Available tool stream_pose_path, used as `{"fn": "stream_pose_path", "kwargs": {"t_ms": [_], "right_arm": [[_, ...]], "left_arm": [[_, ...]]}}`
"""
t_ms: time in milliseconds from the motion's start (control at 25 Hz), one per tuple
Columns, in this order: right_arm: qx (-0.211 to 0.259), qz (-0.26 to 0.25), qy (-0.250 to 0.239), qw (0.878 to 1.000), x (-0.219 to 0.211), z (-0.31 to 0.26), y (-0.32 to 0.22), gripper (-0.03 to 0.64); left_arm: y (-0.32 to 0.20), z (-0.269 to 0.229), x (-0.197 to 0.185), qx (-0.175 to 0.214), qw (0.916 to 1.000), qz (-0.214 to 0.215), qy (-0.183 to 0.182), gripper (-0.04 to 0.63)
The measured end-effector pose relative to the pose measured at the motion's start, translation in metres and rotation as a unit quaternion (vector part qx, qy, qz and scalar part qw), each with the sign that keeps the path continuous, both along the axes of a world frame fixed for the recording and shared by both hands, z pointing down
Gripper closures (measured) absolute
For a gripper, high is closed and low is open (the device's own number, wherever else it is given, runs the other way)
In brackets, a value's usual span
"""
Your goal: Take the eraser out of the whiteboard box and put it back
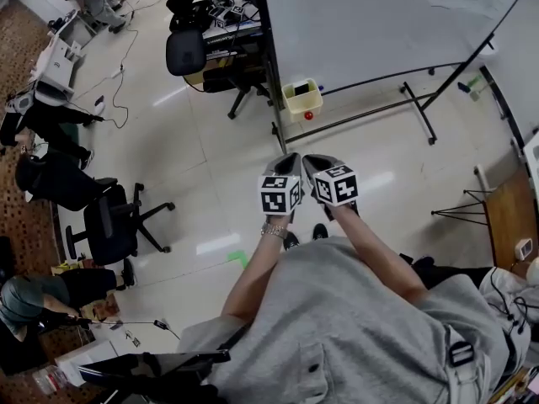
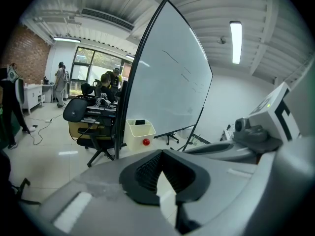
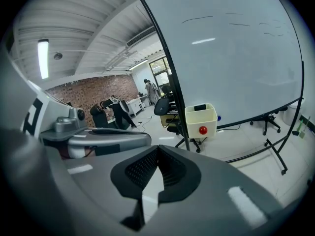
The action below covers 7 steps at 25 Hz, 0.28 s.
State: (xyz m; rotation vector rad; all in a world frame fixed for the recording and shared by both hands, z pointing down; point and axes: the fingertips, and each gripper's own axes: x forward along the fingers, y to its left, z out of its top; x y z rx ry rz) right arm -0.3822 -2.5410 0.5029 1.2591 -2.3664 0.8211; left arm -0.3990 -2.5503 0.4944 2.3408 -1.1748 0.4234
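Hovering side by side, the left gripper and right gripper are pinched shut on nothing, with what looks like the eraser inside the whiteboard box at twelve o'clock, well apart, so the reach has not begun and calls for stepping in and opening one pair of jaws.

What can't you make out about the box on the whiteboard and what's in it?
Dark item at the top of the cream box: too small in every view to confirm it is the eraser; the box wall hides its lower part.
Rest of the box's inside: hidden by its walls in both gripper views.
How the box hangs on the whiteboard: too small, head view.
Red ball on its front: too small to identify.
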Motion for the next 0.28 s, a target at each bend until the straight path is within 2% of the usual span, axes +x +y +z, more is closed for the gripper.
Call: {"fn": "stream_pose_path", "kwargs": {"t_ms": [280], "right_arm": [[-0.006, -0.002, -0.006, 1.0, 0.0017, 0.0024, 0.002, 0.612]], "left_arm": [[0.0001, -0.0003, 0.0045, 0.001, 1.0, 0.006, 0.0, 0.592]]}}
